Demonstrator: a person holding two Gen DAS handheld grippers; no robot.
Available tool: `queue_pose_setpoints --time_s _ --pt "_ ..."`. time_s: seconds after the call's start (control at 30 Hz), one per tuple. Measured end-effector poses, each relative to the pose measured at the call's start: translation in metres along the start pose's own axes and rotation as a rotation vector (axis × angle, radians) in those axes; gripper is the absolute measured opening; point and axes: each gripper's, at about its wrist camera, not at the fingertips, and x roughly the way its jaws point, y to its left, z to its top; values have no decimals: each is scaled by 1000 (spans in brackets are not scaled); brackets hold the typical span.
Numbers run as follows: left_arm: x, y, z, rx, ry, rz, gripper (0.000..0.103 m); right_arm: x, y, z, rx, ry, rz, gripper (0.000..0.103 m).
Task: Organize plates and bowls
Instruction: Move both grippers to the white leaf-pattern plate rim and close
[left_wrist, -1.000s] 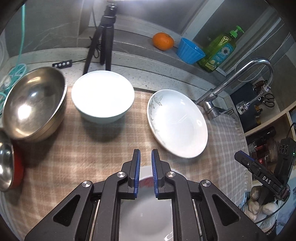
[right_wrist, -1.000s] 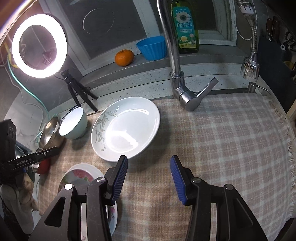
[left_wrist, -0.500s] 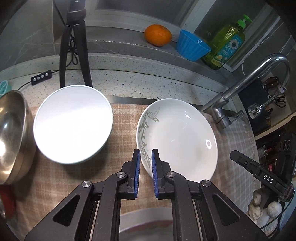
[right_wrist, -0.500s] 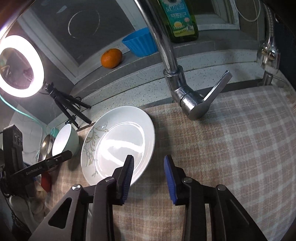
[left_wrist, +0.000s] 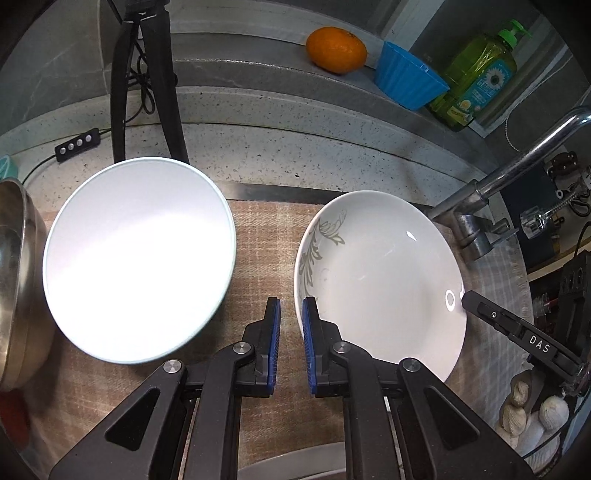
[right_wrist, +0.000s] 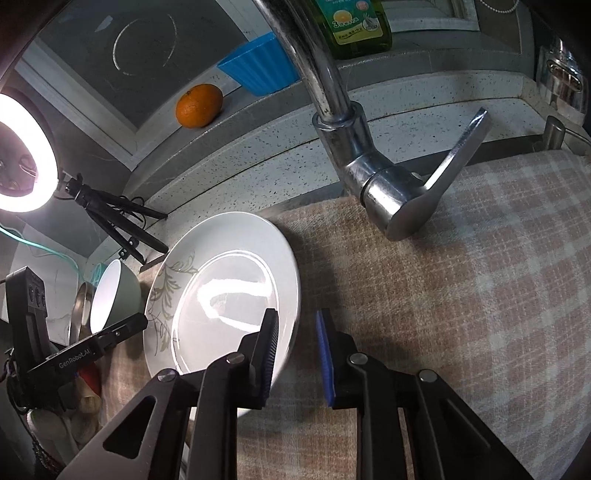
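Plate (right_wrist: 221, 288) rim sits between the right tool (right_wrist: 295, 318) jaws, which have just been closing, not yet pinching, likely to lift it; left tool (left_wrist: 291, 306) hovers nearly shut, empty.

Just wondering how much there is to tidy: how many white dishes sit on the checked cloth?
3: a plain bowl on the left, a leaf-patterned plate on the right, and a third plate barely showing at the bottom edge. Others may be hidden.

Checked cloth (left_wrist: 266, 236), leaf-patterned plate (left_wrist: 384, 280), white bowl (left_wrist: 140, 258)
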Motion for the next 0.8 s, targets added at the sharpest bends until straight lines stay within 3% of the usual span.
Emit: queue_pose_setpoints --time_s 0.8 --pt "15 -9 6 21 13 7 6 22 1 10 -36 52 -10 6"
